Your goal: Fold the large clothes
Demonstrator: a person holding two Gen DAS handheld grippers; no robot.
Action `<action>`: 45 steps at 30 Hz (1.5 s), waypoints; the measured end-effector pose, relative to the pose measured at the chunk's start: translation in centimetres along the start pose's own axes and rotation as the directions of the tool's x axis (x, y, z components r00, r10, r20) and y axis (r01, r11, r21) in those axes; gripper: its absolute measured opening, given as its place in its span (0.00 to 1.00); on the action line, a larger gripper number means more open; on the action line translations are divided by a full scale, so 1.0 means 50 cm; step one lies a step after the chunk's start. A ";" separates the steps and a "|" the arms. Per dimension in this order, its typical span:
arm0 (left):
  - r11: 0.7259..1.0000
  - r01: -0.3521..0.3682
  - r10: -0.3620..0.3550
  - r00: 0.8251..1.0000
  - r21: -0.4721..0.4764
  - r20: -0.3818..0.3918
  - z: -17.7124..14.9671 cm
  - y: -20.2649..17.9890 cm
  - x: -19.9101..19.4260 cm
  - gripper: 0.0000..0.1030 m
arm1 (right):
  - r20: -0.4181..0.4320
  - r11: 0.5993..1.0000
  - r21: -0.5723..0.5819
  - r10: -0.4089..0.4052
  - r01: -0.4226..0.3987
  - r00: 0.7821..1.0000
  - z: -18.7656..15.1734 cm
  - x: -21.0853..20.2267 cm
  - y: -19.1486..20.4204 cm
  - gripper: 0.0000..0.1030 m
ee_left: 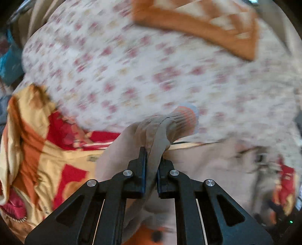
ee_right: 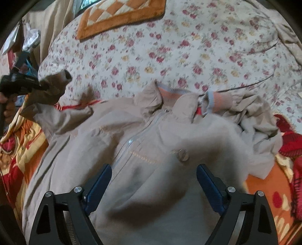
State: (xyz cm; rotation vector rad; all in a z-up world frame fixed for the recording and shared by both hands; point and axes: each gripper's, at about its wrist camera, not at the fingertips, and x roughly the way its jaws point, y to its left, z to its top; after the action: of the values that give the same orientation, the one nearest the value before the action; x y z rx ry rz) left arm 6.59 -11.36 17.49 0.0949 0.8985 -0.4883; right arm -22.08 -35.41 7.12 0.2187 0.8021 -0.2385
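Observation:
A beige zip-up jacket [ee_right: 151,150] lies front up on the bed, collar toward the far side. My left gripper [ee_left: 152,162] is shut on the jacket's left sleeve [ee_left: 156,143], whose striped cuff [ee_left: 186,116] sticks out past the fingers. In the right wrist view that gripper [ee_right: 20,84] holds the sleeve [ee_right: 49,90] lifted at the far left. My right gripper [ee_right: 153,181] is open and empty, hovering over the jacket's chest beside the zipper [ee_right: 130,141]. The other sleeve [ee_right: 236,105] lies bunched at the right, its cuff near the collar.
The bed carries a white floral sheet [ee_right: 169,52], an orange checkered mat [ee_right: 120,17] at the far side, and a red, orange and yellow blanket [ee_left: 37,150] under the jacket. Beige curtain and clutter [ee_right: 28,37] stand at the far left.

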 end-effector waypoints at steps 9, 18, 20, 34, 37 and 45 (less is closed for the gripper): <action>0.942 0.315 -0.319 0.948 0.113 0.014 -0.052 -0.311 -0.072 0.07 | 0.053 0.992 0.124 -0.017 0.011 0.998 0.033 -0.055 -0.082 0.88; 0.903 0.424 -0.403 0.891 0.070 -0.208 -0.217 -0.498 0.138 0.25 | 0.007 0.961 0.269 -0.065 0.060 0.998 0.031 -0.067 -0.189 0.88; 0.900 0.428 -0.403 0.887 0.075 -0.226 -0.235 -0.501 0.143 0.36 | -0.009 0.943 0.329 -0.052 0.052 0.999 0.023 -0.066 -0.219 0.88; 0.953 -0.174 0.168 0.985 0.247 0.044 -0.316 -0.177 0.018 0.66 | 0.033 0.940 0.333 0.067 -0.074 0.997 0.048 -0.084 -0.202 0.88; 0.949 -0.225 0.229 0.973 0.220 0.010 -0.336 -0.121 0.056 0.66 | 0.025 0.938 0.320 0.130 -0.132 0.991 0.070 -0.071 -0.177 0.88; 0.927 -0.364 0.365 0.931 0.094 0.008 -0.333 -0.046 0.118 0.66 | -0.135 0.960 0.246 0.174 -0.137 0.975 0.123 0.055 -0.119 0.34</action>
State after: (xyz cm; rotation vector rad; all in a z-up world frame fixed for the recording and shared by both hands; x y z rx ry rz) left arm -3.47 -10.91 2.82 0.3452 0.8436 -0.1817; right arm -17.80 -43.15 8.65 0.5279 0.9066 -0.1684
